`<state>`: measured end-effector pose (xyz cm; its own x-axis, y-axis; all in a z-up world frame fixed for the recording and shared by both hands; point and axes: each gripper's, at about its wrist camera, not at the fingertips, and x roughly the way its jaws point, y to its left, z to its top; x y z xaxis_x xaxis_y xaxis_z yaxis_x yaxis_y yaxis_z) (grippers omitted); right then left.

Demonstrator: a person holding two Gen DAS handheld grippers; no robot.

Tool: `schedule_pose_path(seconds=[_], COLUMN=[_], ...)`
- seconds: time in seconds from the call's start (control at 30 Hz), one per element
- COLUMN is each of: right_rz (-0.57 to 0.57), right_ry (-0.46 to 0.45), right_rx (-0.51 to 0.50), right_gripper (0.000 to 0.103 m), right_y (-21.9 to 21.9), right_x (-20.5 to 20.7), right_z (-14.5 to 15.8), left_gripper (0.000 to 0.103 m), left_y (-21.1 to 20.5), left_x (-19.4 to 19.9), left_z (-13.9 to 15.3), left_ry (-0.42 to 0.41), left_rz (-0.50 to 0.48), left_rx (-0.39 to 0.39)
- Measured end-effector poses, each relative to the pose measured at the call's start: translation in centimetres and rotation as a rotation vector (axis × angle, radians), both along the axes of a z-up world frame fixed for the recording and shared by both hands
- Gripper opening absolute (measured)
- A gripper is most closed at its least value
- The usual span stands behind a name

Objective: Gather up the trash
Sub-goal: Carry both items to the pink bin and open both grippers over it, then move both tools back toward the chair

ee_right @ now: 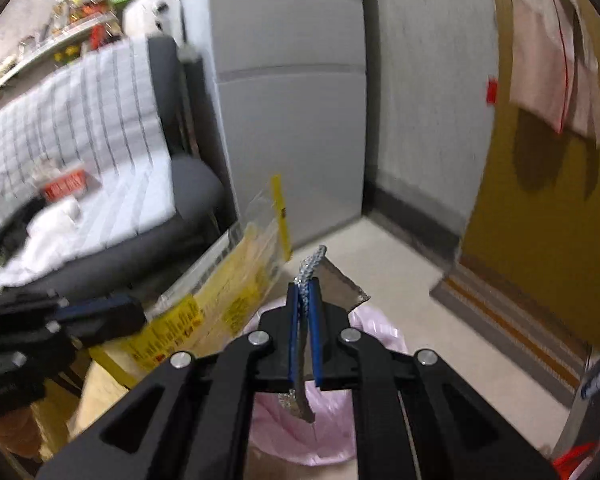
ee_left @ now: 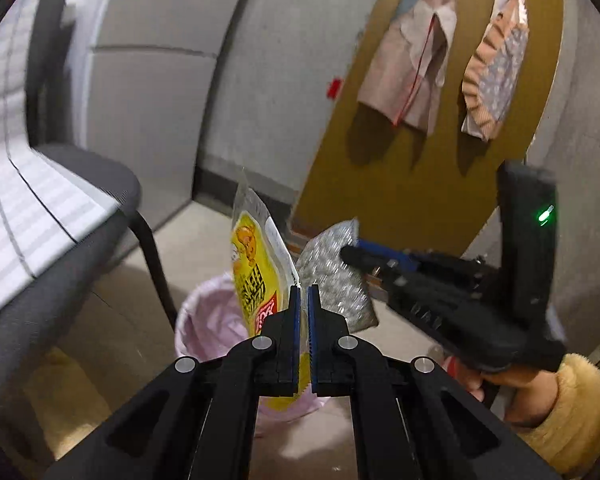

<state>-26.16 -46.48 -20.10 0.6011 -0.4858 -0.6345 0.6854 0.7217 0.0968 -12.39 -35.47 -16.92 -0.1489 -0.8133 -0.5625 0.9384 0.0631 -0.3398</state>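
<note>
Two wrappers hang above the pink-lined bin (ee_left: pixel 208 320): the left tongs (ee_left: pixel 304 300) are clamped on a yellow wrapper (ee_left: pixel 252 264), the right tongs (ee_right: pixel 306 304) on a silver foil wrapper (ee_right: pixel 310 268). Each is pinched edge-on by a thin strip, so a light sheet could slip free or drift past the rim onto the floor if let go off-centre. The yellow wrapper stands nearly upright, long axis rising away from the tongs, leaning left. The foil wrapper's length likewise runs up and forward, its lower end dangling over the bin.
</note>
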Motion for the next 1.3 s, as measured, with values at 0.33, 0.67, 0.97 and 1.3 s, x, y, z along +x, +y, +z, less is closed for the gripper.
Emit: schedule_pose_path(seconds=[0.33, 0.67, 0.97, 1.3], right_rz=[-0.099, -0.070, 0.220, 0.552], right_ry=[0.072, -0.059, -0.155, -0.119], right_rx=[0.107, -0.041, -0.043, -0.009], right_gripper=[0.028, 0.028, 0.029, 0.060], right_y=[-3.1, -1.1, 5.6, 14.0], right_x=[0.0, 1.4, 9.9, 19.5], right_z=[-5.5, 2.4, 8.3, 8.9], left_gripper=[0.021, 0.022, 0.031, 0.036], left_y=[-4.0, 1.0, 12.5, 23.3], left_x=[1.5, 4.6, 7.7, 12.6], left_z=[-3.4, 0.7, 6.2, 7.3], left_ry=[0.031, -0.028, -0.146, -0.196], left_rz=[0.022, 0.197, 0.454, 0.759], left_rx=[0.089, 0.044, -0.006, 0.046])
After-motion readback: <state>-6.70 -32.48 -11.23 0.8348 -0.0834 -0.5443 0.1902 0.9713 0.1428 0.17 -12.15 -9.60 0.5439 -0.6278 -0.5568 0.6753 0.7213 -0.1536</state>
